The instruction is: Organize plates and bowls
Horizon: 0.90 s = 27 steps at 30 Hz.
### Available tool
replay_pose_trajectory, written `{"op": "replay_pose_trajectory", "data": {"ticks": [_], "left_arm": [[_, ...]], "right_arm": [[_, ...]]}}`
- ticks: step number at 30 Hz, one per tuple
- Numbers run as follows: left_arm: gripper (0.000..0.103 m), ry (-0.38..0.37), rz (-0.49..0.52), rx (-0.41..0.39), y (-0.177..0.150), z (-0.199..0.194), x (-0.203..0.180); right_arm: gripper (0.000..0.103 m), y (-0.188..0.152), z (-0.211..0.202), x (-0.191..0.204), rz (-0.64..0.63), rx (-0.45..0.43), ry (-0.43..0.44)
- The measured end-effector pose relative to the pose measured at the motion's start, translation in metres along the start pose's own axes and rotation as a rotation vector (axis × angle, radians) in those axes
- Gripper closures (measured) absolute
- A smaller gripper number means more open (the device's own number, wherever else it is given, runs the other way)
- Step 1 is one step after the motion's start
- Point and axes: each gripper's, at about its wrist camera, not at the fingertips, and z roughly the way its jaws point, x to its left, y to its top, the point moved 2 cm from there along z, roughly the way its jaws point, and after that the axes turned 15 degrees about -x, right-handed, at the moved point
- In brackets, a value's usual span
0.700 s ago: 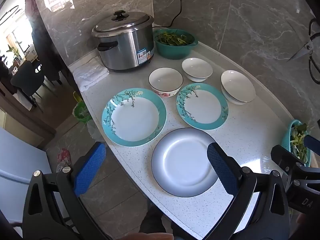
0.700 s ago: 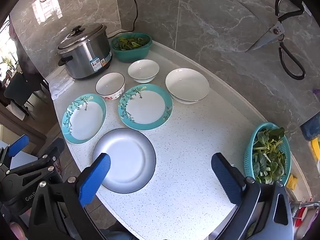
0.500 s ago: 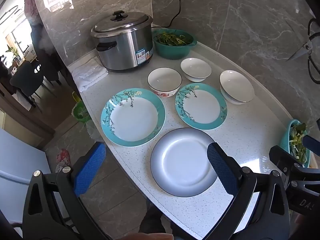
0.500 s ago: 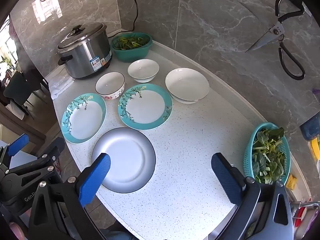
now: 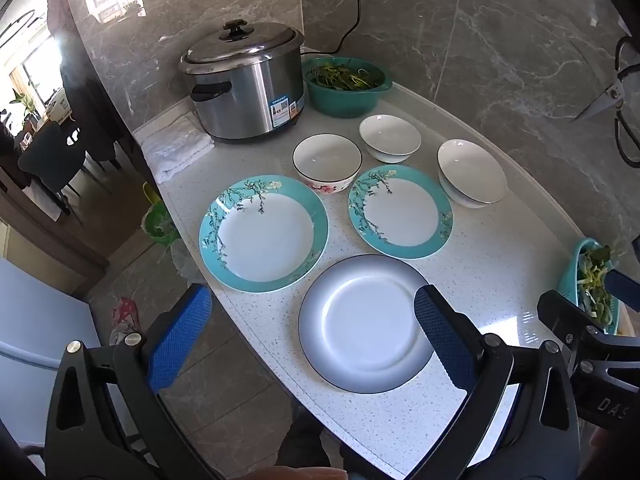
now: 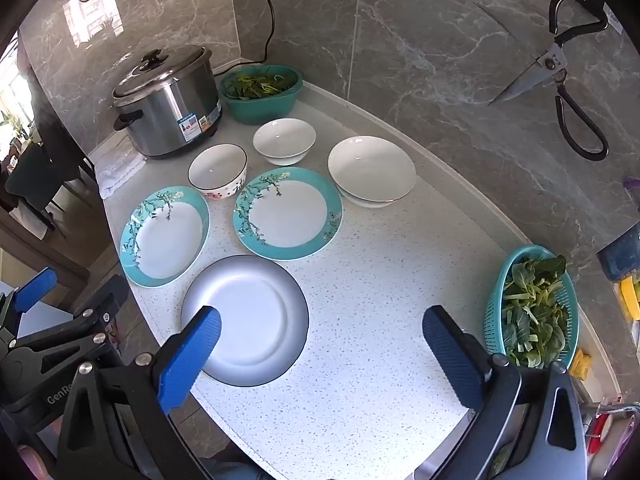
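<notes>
A white speckled bench (image 6: 360, 300) against a grey marble wall holds six pieces of crockery, none stacked. The landmark is a steel cooker (image 5: 244, 84) at the far left corner. Just in front of the cooker sits a floral bowl (image 5: 327, 162), with a small white bowl (image 5: 390, 138) beside it and a wide white bowl (image 5: 472, 178) further right. Nearer than the floral bowl lie two teal plates, the left plate (image 5: 264, 234) and the right plate (image 5: 400, 212), close together but apart. Nearest of all, by the bench edge, lies a grey plate (image 5: 366, 324).

A green basin (image 5: 346, 86) of greens touches the cooker's right side. A folded cloth (image 5: 178, 148) lies left of the cooker. A teal basket (image 6: 532, 306) of leaves sits far to the right. Scissors (image 6: 560, 72) hang on the wall.

The left claw (image 5: 312, 336) and right claw (image 6: 320, 348) both hover above the bench, tilted down, spread wide and holding nothing.
</notes>
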Motion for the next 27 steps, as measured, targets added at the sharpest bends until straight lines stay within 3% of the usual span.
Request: {"op": "replay_pose_trajectory", "data": {"ticks": [27], "left_arm": [[0.0,-0.014,0.003,0.016,0.0022,0.001,-0.0036]], "right_arm": [[0.0,0.0,0.0024,-0.0017,-0.004,0.003,-0.004]]}}
